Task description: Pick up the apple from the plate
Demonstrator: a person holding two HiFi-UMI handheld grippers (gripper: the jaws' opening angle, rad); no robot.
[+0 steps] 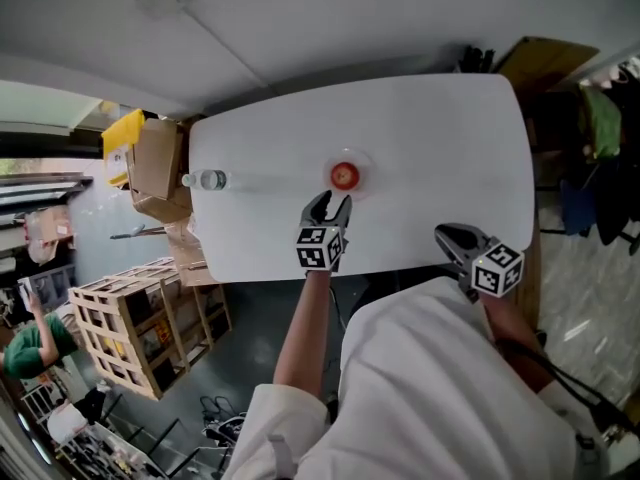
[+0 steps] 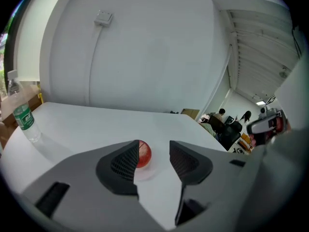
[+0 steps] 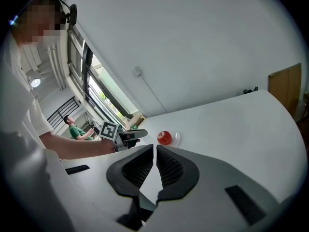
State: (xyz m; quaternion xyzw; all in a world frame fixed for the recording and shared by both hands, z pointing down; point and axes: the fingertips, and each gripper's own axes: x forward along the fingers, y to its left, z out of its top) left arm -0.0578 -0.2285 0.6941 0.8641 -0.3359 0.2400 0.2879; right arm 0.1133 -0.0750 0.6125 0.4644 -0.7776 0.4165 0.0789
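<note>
A red apple [image 1: 344, 175] sits on a small clear plate [image 1: 360, 160] near the middle of the white table [image 1: 450, 148]. My left gripper [image 1: 332, 201] hovers just short of it, on the near side, and points at it. In the left gripper view the jaws of the left gripper [image 2: 154, 149] stand open; the apple [image 2: 144, 154] lies beyond them, half hidden behind the left jaw, untouched. My right gripper [image 1: 446, 235] is at the table's near edge, well right of the apple. Its jaws are shut on nothing in the right gripper view [image 3: 155, 149], where the apple [image 3: 164, 137] shows farther off.
A clear water bottle [image 1: 207, 179] lies near the table's left end; it shows standing in the left gripper view [image 2: 21, 116]. Cardboard boxes [image 1: 155, 168] and a wooden crate [image 1: 130, 318] stand off the left side. A cable and box run down the wall [image 2: 103, 18].
</note>
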